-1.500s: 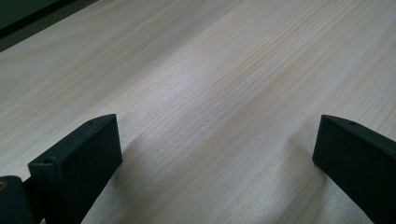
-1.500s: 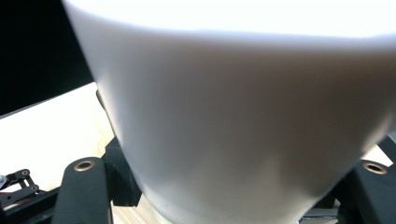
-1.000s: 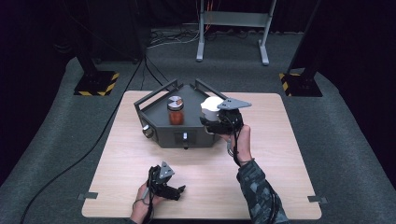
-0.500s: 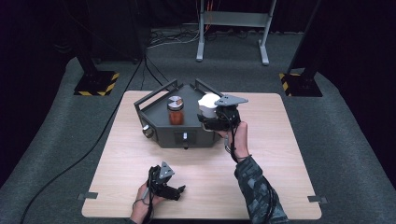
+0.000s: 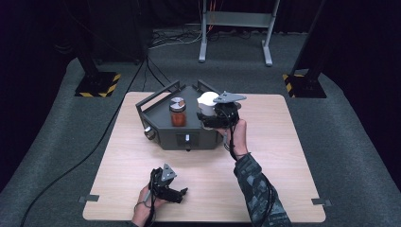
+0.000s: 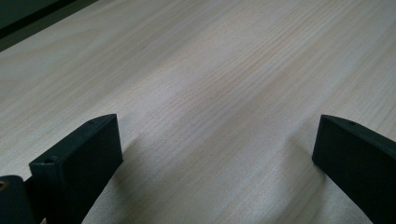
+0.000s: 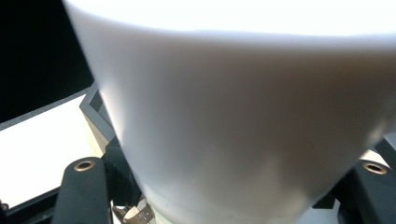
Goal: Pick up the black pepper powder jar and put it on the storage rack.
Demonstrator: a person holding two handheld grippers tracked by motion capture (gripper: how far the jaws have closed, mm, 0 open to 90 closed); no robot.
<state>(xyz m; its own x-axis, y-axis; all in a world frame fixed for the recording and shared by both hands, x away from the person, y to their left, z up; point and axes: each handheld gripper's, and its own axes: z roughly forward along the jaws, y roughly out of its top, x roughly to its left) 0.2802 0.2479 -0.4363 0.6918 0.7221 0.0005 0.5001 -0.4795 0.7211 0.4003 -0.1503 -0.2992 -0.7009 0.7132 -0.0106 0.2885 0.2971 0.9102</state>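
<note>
White cup (image 5: 206, 100) upright between the jaws of the right gripper (image 5: 211, 117), pinched above the right side of the dark tray (image 5: 163, 137) — jar (image 5: 178, 111) just left. Left gripper (image 5: 182, 193) spread wide, idle on the table (image 5: 293, 165), well apart.

left gripper (image 5: 182, 192): low at table's near edge, hand behind it, jaws spread wide, nothing between them | right gripper (image 5: 208, 118): forearm reaching forward, wrist raised, 2 jaws flanking a white object, closure unclear
</note>
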